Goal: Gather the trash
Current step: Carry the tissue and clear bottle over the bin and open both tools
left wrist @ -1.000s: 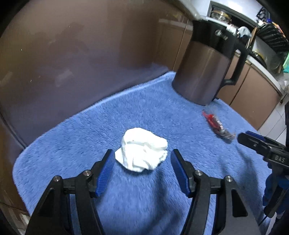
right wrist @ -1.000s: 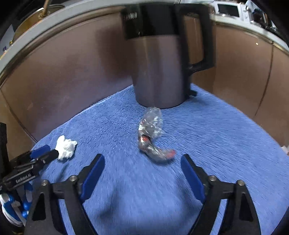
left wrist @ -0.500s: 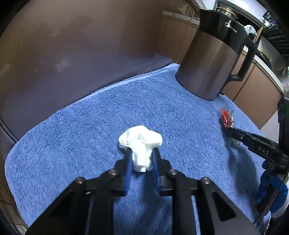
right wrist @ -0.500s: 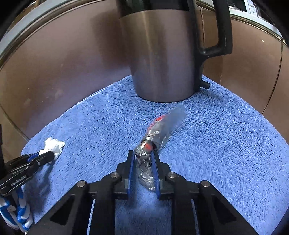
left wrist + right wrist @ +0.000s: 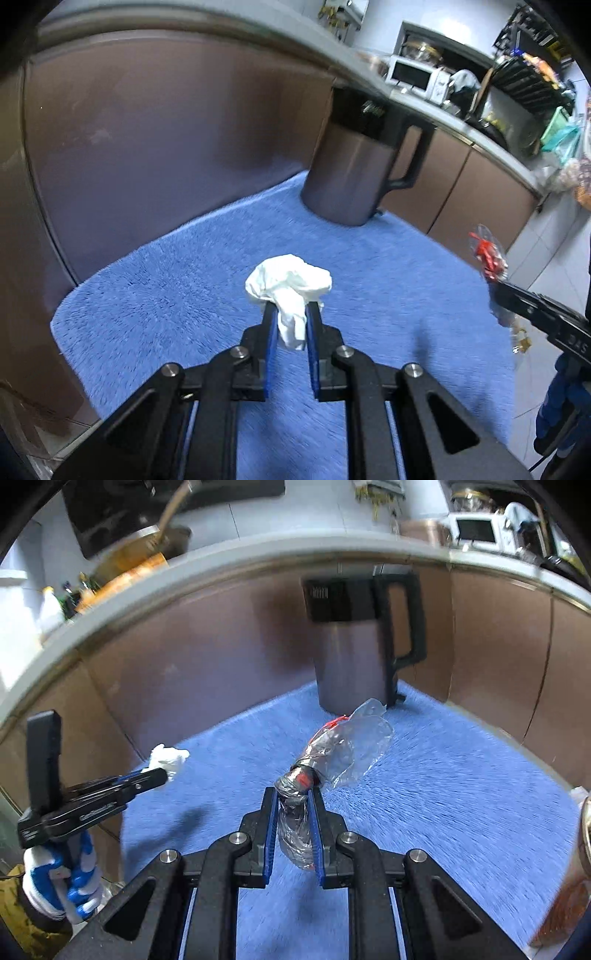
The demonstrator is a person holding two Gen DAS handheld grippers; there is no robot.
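both grippers are now carrying trash, where a second ago their jaws were standing wide around pieces lying on the blue mat (image 5: 155, 302). the left gripper (image 5: 290, 325) is clamping a crumpled white tissue (image 5: 290, 286) between its blue pads, jaws almost fully together, most of the wad bulging out past the tips. the right gripper (image 5: 294, 812) is pinching a clear wrapper (image 5: 332, 755) with red print, jaws nearly together on its twisted end, the loose end sticking out forward. its jaws have just been closing, and the wrapper is between them. both pieces are now looking lifted clear of the mat, above its middle rather than lying on it, and the views are taking in more of the counter than before, so both hands are rising. the kettle (image 5: 360, 166) is standing at the mat's far edge, untouched. no other trash is showing on the mat. pickup looks done for both; what's left is carrying them to a bin, which is not in view. the wrapper grip is on a thin twisted end, so it could be slipping.
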